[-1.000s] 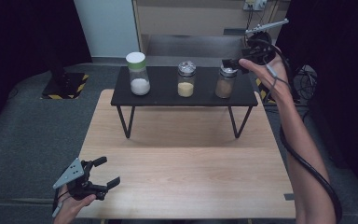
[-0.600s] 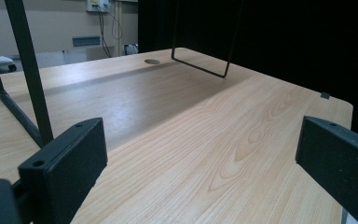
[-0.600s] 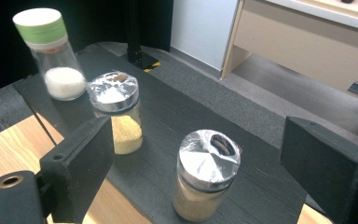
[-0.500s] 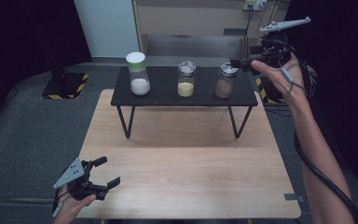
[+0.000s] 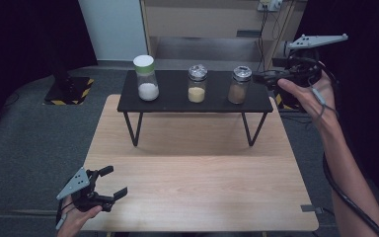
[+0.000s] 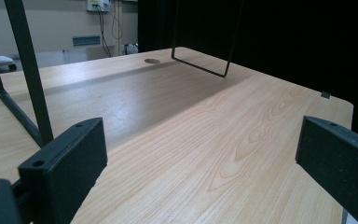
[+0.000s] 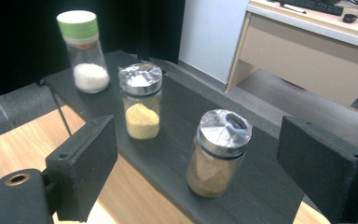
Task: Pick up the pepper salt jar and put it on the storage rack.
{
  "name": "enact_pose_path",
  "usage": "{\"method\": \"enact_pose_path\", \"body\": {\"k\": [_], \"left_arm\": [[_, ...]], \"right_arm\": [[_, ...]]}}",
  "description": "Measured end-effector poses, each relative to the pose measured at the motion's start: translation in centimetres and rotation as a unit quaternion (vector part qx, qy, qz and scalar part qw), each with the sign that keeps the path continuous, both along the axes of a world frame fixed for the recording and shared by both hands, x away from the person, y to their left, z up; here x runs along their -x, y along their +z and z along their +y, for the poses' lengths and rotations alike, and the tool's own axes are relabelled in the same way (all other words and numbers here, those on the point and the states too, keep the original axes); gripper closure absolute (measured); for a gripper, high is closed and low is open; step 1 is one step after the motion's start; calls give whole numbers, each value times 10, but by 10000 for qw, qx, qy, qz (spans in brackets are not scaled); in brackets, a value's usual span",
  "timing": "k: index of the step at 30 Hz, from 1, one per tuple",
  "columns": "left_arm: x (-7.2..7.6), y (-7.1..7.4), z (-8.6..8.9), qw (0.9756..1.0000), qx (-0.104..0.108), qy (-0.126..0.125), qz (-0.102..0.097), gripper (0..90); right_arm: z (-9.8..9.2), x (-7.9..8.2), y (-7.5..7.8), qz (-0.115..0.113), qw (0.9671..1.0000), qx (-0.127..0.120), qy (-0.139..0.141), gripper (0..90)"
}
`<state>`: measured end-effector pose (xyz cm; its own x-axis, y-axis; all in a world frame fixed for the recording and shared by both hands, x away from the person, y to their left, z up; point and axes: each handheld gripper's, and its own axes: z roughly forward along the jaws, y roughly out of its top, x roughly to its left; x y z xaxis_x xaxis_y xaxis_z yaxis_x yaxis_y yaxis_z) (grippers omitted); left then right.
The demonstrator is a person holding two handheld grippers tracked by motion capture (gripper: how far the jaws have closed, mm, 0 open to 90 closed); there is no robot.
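Observation:
Three jars stand in a row on a low black shelf (image 5: pixel 177 101): a green-capped jar of white grains (image 5: pixel 145 78), a silver-lidded jar of yellow powder (image 5: pixel 197 84) and a silver-lidded jar of brown powder (image 5: pixel 240 85). My right gripper (image 5: pixel 257 77) hovers level beyond the shelf's right end, pointing left at the brown jar (image 7: pixel 216 156). It is open; its jaws have just been closing a little, with nothing between them. In its own view the right gripper (image 7: pixel 196 140) frames that jar from a distance. My left gripper (image 5: pixel 114 180) rests open over the table's near left corner, holding nothing (image 6: pixel 200 154).
The shelf stands on thin black wire legs (image 5: pixel 131 129) at the far half of a light wooden table (image 5: pixel 197 187). A beige desk (image 5: pixel 202 19) rises behind it. Grey floor surrounds the table, and a cable trails along my right forearm.
The right hand has drifted right, off the brown jar's top to beyond the shelf's end, and turned the gripper level. The left gripper has stayed put.

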<state>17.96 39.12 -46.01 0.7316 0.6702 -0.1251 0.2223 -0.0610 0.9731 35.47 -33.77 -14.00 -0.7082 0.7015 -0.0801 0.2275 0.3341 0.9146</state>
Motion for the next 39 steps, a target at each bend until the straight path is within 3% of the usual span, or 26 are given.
{"method": "enact_pose_path", "body": {"k": [19,26,39], "left_arm": [[0,0,-1,10000,-6,26,9,7],[1,1,-1,10000,-18,34,8,6],[1,1,-1,10000,-42,34,1,6]], "right_arm": [[-22,40,-39,-115,9987,-293,392,110],[-31,50,-57,-108,9981,-409,442,97],[-40,82,-96,-218,9975,-499,440,58]]}}
